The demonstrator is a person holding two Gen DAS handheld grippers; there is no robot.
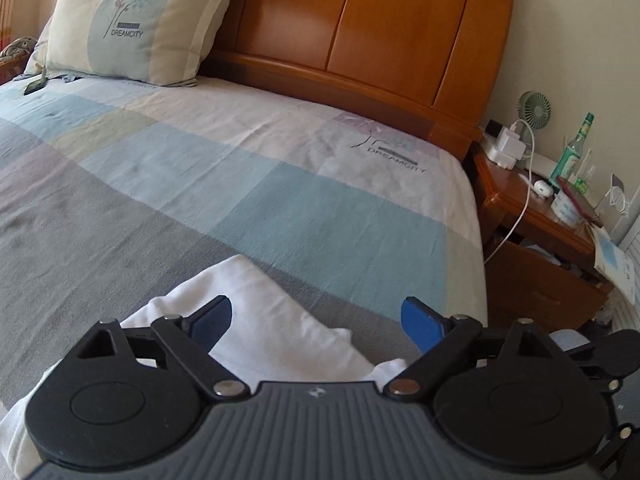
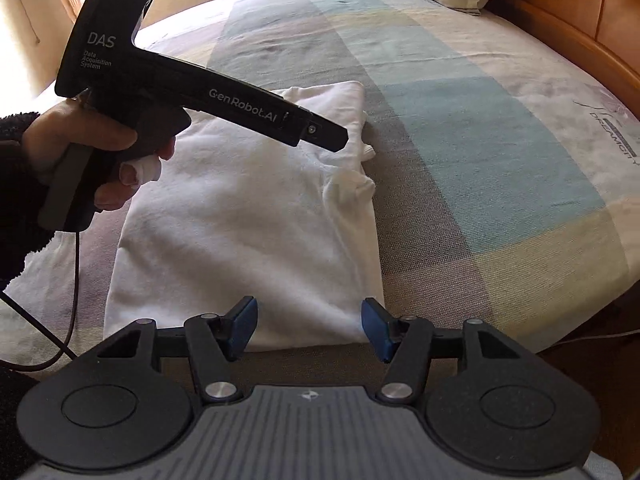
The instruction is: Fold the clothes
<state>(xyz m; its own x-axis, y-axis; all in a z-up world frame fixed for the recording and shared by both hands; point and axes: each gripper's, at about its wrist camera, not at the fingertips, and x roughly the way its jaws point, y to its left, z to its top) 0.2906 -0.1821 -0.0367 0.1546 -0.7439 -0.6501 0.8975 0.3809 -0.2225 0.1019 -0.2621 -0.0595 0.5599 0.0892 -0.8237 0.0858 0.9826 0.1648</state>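
Note:
A white garment (image 2: pixel 248 216) lies folded into a long rectangle on the patchwork bedspread (image 2: pixel 460 128). In the left wrist view its far end (image 1: pixel 272 320) shows between and below the fingers. My left gripper (image 1: pixel 316 320) hovers open above that end, nothing held. The right wrist view shows the left gripper's black body (image 2: pixel 200 96), held by a hand (image 2: pixel 100 148), above the garment's far part. My right gripper (image 2: pixel 309 322) is open over the garment's near edge, its blue pads spread, nothing between them.
A pillow (image 1: pixel 136 20) leans on the wooden headboard (image 1: pixel 360 28). A dark phone (image 1: pixel 34 86) lies near it. Right of the bed stands a nightstand (image 1: pixel 532 216) with a fan, bottle, charger and cable. The bed's edge (image 2: pixel 560 320) drops off at the right.

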